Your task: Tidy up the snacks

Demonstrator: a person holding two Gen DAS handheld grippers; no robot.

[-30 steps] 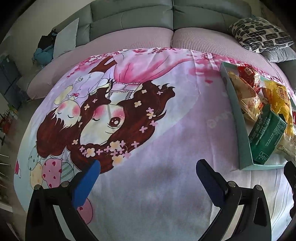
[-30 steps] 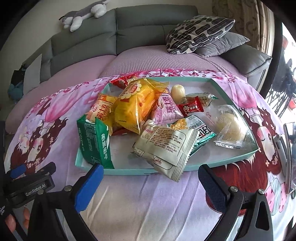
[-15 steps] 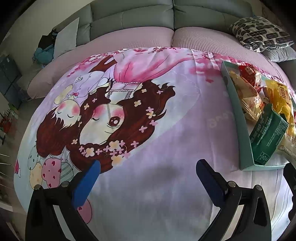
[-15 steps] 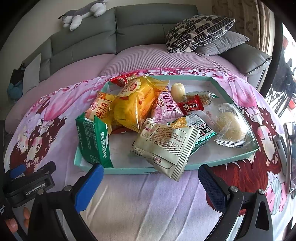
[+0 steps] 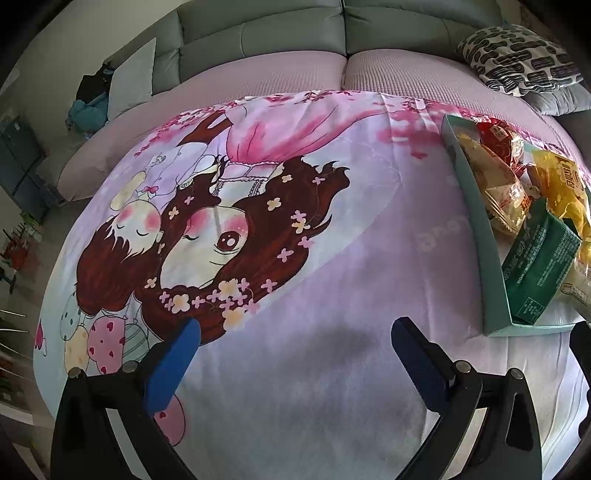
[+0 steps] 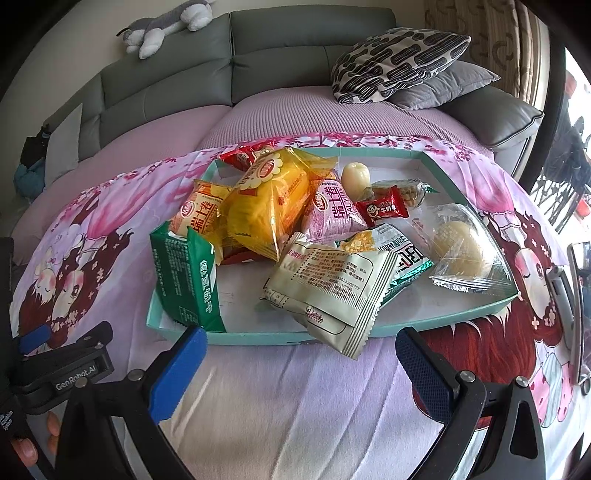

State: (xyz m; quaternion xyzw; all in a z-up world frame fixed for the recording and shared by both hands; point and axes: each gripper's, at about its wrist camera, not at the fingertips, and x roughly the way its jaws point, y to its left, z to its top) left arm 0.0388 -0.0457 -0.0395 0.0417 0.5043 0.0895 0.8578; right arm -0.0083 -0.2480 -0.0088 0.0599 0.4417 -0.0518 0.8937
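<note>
A shallow teal tray (image 6: 258, 336) holds several snack packets: a green pack (image 6: 184, 280) leaning on its left wall, a yellow bag (image 6: 266, 203), a pink packet (image 6: 334, 210), a white packet (image 6: 328, 291) hanging over the front rim, and a clear-wrapped bun (image 6: 461, 251). My right gripper (image 6: 297, 360) is open just in front of the tray, nothing between its fingers. My left gripper (image 5: 295, 352) is open over the cartoon-print cloth (image 5: 258, 221), left of the tray (image 5: 480, 236); the green pack (image 5: 535, 269) shows there too.
A grey sofa (image 6: 277, 48) with a patterned cushion (image 6: 399, 62) stands behind the cloth-covered surface. A plush toy (image 6: 166, 26) lies on the sofa back. The left gripper's body (image 6: 66, 365) and a hand's fingers show at the right view's lower left. A dark flat object (image 6: 576, 302) lies at the far right.
The left view has shifted slightly, so the tray sits a bit further right. The right gripper has crept a little closer to the tray. Both stay open.
</note>
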